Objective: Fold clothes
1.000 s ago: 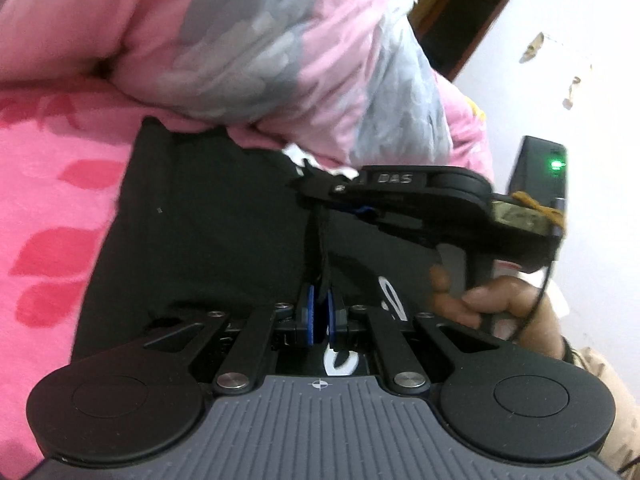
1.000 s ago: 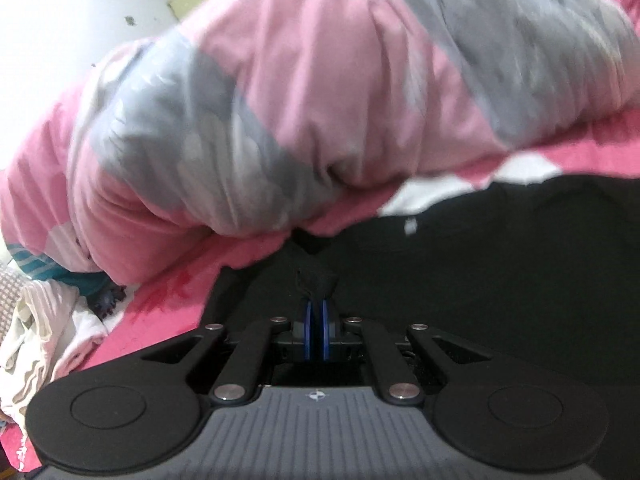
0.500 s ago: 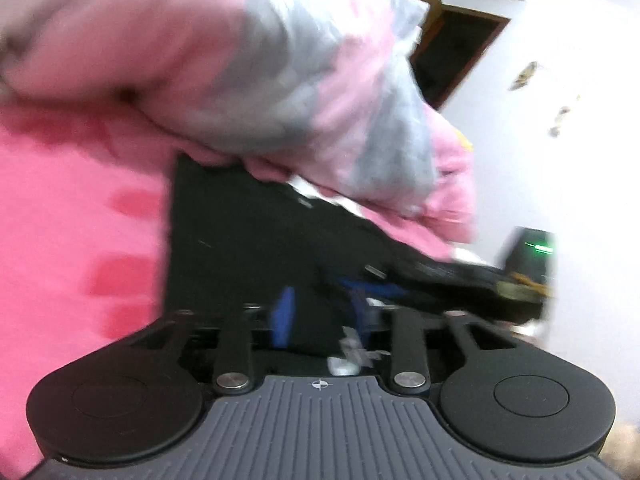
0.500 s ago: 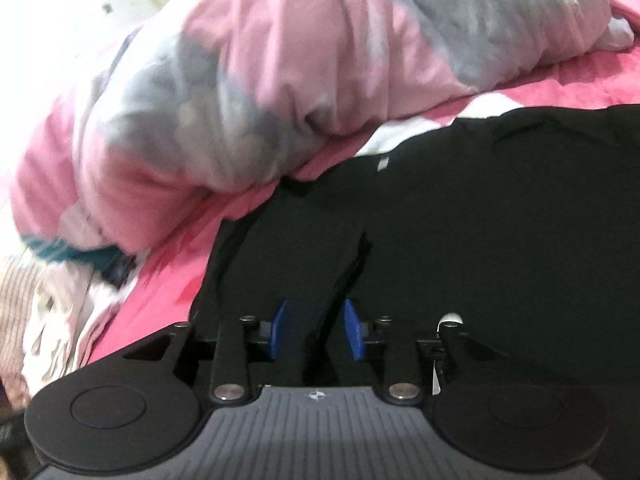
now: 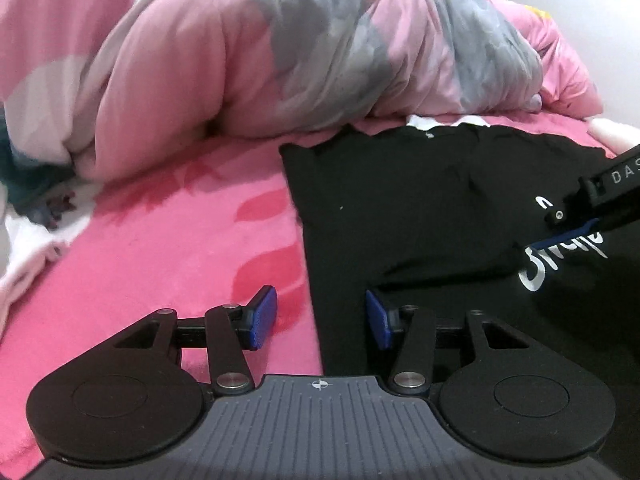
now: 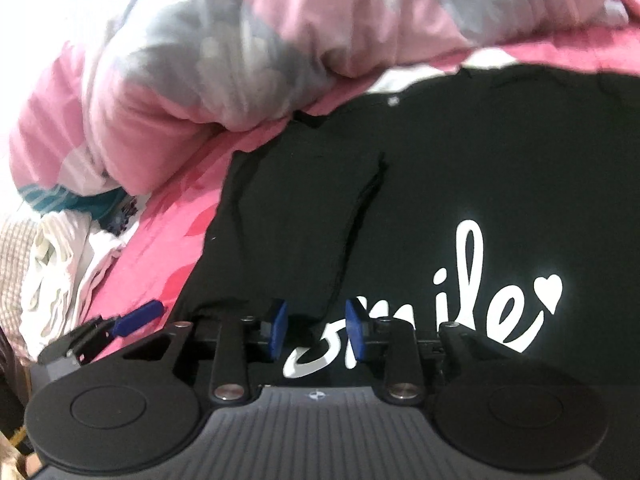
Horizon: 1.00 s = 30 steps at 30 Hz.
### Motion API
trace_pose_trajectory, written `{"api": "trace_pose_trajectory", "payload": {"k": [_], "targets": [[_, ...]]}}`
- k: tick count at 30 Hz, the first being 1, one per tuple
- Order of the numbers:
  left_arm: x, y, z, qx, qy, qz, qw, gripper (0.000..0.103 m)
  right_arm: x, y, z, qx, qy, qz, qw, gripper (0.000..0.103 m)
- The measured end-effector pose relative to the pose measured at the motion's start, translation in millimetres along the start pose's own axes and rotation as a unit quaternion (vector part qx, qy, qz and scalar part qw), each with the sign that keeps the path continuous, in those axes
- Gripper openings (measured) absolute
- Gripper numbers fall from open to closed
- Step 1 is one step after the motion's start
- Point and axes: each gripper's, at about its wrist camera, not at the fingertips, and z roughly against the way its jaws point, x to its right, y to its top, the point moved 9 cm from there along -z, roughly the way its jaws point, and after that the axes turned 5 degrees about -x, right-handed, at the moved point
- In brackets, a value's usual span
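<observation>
Over the bed (image 5: 168, 240), in the left wrist view, the left gripper (image 5: 322, 316) hangs with its blue pads spread wide and nothing between them; a second ago they were pinched shut on black cloth. The shirt (image 5: 400, 216) lies flat on the pink sheet, its left edge running between the pads, its collar end just below the quilt (image 5: 280, 48). The right gripper's tip pokes in from the right of the shirt, over the white lettering.

From the right wrist view, the right gripper (image 6: 316, 330) is likewise parted and empty, where it too was clamped on cloth a second ago. A flap of the shirt (image 6: 460, 184) lies turned inward over the body, its free edge running from near the collar down to the pads, left of the word "Smile" (image 6: 472, 292).

Both grips let go together, so I judge one fold has just been laid down; the shirt looks only partly folded, with more folds likely to come.
</observation>
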Motion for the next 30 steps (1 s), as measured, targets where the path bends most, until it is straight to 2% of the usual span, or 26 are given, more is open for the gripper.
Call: {"api": "trace_pose_trajectory", "payload": {"k": [5,8,12,19,21,22,25,30], "targets": [[-11.7,-2.2,-0.9,-0.009,-0.001,0.013,0.9999,0.049,-25.1,-9.3,9.0,0.022,-0.031,0.092,0.995,0.034],[-12.3,-3.4,-2.2,-0.012,-0.003,0.011,0.9999,0.049,-26.5,-6.5,6.5,0.026,-0.035,0.092,0.995,0.034],[-8.9,-6.6,-2.0,-0.017,-0.012,-0.003,0.9998,0.049,-35.8,-10.2,7.6,0.033,-0.043,0.13,0.99,0.034],[-3.7,-9.6,-1.5,-0.015,-0.01,-0.02,0.9996,0.05,-33.1,-15.0,-5.5,0.018,-0.051,0.132,0.99,0.032],[-7.6,-9.4,-2.3,-0.017,-0.008,-0.012,0.9997,0.049,-31.9,-16.8,-10.6,0.011,-0.051,0.13,0.99,0.025],[-9.4,-9.5,-2.7,-0.019,-0.005,-0.011,0.9997,0.049,-31.3,-17.9,-12.5,0.008,-0.051,0.129,0.99,0.016],[-14.9,-9.7,-2.6,-0.022,0.002,-0.004,0.9997,0.049,-30.1,-22.6,-10.6,0.005,-0.044,0.116,0.992,0.002],[-21.4,-10.2,-1.8,-0.023,0.006,0.006,0.9997,0.048,-28.1,-30.4,-7.3,0.0,-0.033,0.094,0.995,0.0]]}}
